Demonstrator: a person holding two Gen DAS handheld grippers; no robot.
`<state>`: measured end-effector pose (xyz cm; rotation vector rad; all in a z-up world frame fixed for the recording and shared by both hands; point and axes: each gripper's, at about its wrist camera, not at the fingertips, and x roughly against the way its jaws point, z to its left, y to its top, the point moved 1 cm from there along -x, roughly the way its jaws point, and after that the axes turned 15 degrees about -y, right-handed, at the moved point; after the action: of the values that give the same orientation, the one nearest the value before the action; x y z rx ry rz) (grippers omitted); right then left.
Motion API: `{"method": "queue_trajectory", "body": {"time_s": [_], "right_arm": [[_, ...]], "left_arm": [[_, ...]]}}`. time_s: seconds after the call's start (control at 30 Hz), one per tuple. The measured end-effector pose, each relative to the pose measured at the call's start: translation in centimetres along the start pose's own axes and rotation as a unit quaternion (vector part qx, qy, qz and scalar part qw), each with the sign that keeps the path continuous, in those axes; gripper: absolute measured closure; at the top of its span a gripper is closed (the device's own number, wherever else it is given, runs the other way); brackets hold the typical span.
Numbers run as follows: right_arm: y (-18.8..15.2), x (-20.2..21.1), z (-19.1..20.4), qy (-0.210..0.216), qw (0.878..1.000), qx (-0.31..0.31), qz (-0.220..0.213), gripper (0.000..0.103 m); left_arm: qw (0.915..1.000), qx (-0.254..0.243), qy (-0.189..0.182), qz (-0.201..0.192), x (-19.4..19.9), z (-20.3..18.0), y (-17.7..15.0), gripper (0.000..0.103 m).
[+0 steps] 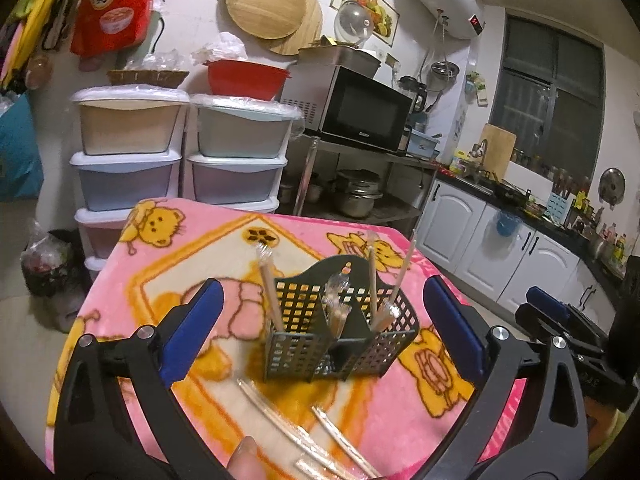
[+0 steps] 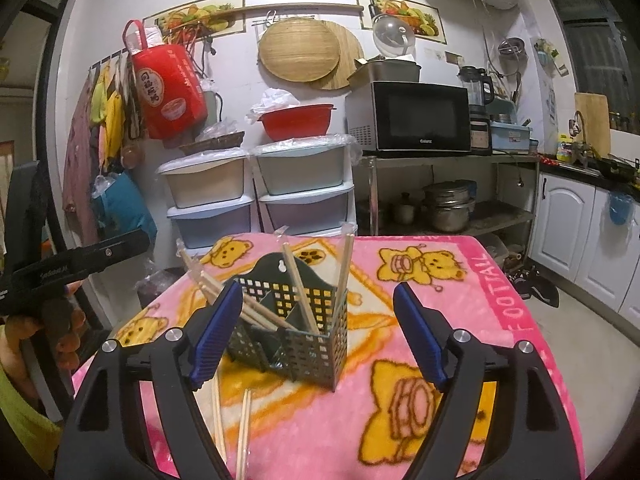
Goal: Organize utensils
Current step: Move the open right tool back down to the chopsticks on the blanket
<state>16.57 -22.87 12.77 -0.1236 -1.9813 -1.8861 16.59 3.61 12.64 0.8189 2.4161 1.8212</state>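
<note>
A dark green perforated utensil caddy (image 1: pixel 340 332) stands on the table's pink bear-print blanket (image 1: pixel 168 264); it also shows in the right wrist view (image 2: pixel 288 320). Several plastic-wrapped chopstick pairs (image 1: pixel 269 284) stand upright or lean in its compartments (image 2: pixel 298 292). More wrapped pairs lie flat on the blanket in front of the caddy (image 1: pixel 280 420) (image 2: pixel 244 432). My left gripper (image 1: pixel 320 332) is open and empty, its blue pads on either side of the caddy, short of it. My right gripper (image 2: pixel 316 328) is open and empty, also framing the caddy.
Stacked plastic drawer units (image 2: pixel 260 196) stand beyond the table's far edge. A metal rack with a microwave (image 2: pixel 412 116) and pots is at the back right. White kitchen cabinets (image 1: pixel 500 248) run along the right. The other gripper's body shows at the left in the right wrist view (image 2: pixel 72 264).
</note>
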Motion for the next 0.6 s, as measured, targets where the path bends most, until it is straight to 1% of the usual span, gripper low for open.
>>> {"method": "queue_trajectory", "body": {"time_s": [0.27, 0.6], "right_arm": [[-1.2, 0.7, 0.7, 0.008, 1.000, 0.012, 0.011, 0.028], [-2.9, 0.6, 1.6, 0.019, 0.999, 0.026, 0.035, 0.028]], "left_arm": [[0.9997, 0.019, 0.008, 0.013, 0.5, 1.1, -1.5, 0.011], [0.9984, 0.039, 0.021, 0.036, 0.3, 2.4, -3.6, 0.011]]}}
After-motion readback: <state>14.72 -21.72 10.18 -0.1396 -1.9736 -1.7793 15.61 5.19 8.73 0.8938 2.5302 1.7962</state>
